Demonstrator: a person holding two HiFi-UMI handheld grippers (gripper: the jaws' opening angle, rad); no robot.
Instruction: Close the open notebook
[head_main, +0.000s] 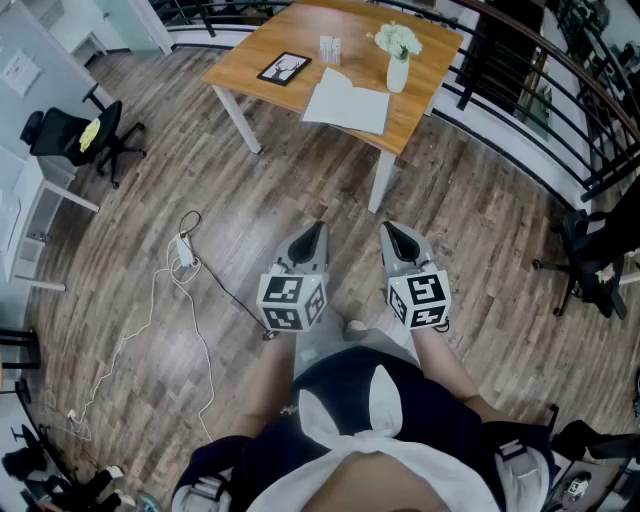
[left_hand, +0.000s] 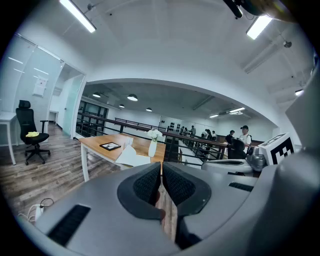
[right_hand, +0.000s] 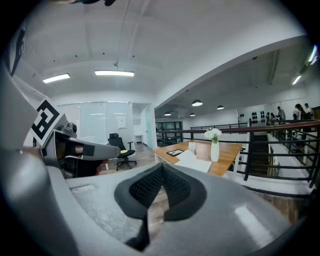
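I see grey-brown plank floor (head_main: 250, 200), a wooden table (head_main: 300, 30) by the black railing (head_main: 497, 75), an office chair (head_main: 70, 135) far left, strip lights (right_hand: 114, 73) overhead

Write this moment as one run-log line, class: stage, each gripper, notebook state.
stage: standing away from table | left gripper: shut, empty | right gripper: shut, empty | notebook: open, on table
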